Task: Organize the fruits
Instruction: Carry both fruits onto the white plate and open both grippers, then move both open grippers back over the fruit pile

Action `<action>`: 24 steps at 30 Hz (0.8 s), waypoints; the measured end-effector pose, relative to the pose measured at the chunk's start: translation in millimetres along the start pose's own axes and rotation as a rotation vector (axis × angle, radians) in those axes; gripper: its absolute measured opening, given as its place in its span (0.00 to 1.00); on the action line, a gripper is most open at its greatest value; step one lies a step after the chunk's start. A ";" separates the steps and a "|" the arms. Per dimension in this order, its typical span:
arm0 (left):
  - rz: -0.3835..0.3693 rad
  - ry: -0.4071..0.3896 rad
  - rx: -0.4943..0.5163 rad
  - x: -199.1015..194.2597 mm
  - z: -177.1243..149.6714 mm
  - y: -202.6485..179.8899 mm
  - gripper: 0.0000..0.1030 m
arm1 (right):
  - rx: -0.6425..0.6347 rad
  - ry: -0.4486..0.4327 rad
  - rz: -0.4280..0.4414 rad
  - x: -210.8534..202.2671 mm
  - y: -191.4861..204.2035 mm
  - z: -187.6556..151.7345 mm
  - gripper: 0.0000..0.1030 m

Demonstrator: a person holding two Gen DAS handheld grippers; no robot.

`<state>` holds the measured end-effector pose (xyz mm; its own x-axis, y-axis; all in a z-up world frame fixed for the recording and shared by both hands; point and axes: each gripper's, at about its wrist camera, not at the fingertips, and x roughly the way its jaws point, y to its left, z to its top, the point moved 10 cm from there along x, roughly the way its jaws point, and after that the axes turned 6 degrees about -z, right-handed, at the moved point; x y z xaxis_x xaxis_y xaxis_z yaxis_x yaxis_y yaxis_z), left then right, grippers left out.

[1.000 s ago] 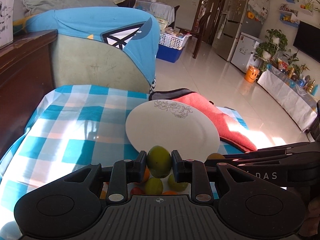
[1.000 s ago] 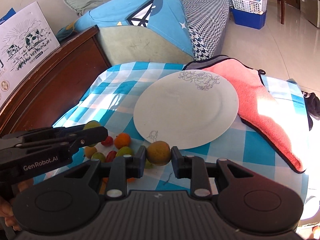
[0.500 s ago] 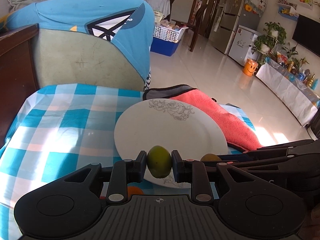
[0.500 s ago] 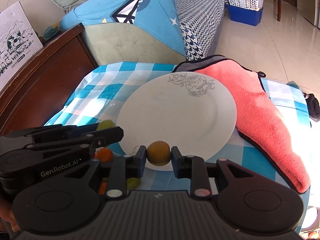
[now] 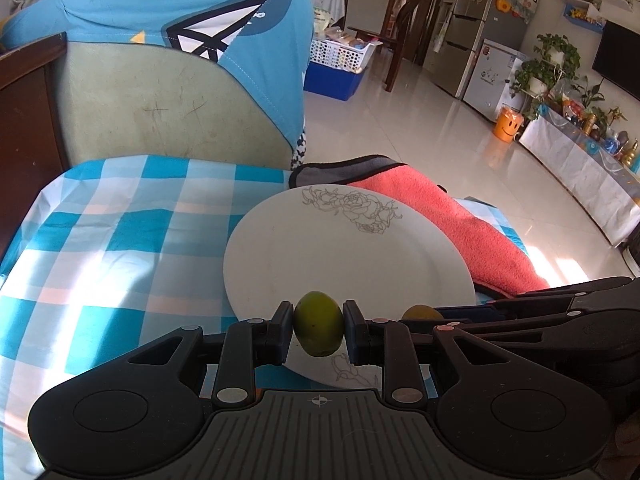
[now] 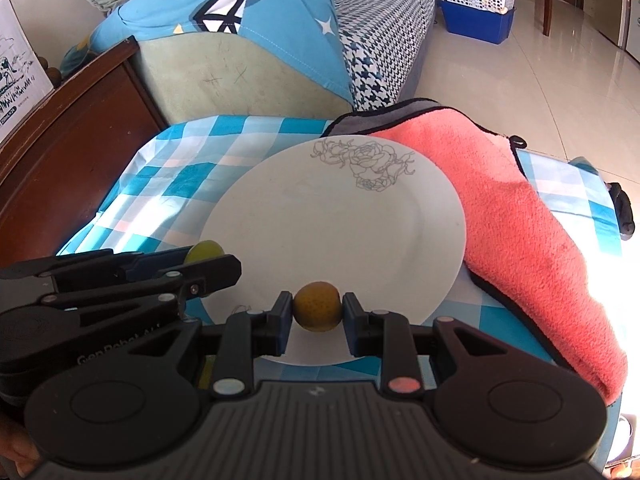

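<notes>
**Two fruits held over the plate**

Left wrist view: the left gripper (image 5: 318,324) is clamped on a green fruit (image 5: 318,323) above the near rim of the plate (image 5: 320,248). The right gripper (image 5: 424,314) reaches in beside it.

Right wrist view: the right gripper (image 6: 318,312) pinches an orange fruit (image 6: 318,306) over the plate's near edge, on the checked bench (image 6: 180,172). A pink towel (image 6: 520,232) touches the plate.

- The plate (image 5: 348,248) has its 6 o'clock rim hidden behind the left gripper (image 5: 318,330).
- In the right view, the left gripper's fingers (image 6: 208,272) cover most of a green fruit (image 6: 204,250).
- The towel (image 6: 520,240) runs behind the plate's 2 o'clock edge.
- The shelf items (image 5: 592,128) at 3 o'clock are too small to identify.
</notes>
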<state>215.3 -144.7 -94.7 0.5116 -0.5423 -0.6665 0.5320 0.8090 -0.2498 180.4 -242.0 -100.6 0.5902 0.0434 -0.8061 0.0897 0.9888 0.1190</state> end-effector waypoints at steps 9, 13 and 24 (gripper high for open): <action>0.030 -0.034 -0.010 -11.3 6.8 0.2 0.36 | 0.030 -0.032 0.014 -7.4 -1.9 9.8 0.30; 0.064 -0.073 -0.003 -26.1 13.8 2.1 0.56 | 0.042 -0.049 0.011 -13.2 -5.0 14.9 0.34; 0.112 -0.071 0.011 -62.5 11.1 7.7 0.75 | 0.021 -0.082 0.024 -34.5 5.0 14.5 0.50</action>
<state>194.9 -107.1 -47.2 0.6144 -0.4633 -0.6386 0.4760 0.8632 -0.1684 172.2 -240.6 -63.8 0.6559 0.0547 -0.7529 0.0909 0.9844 0.1507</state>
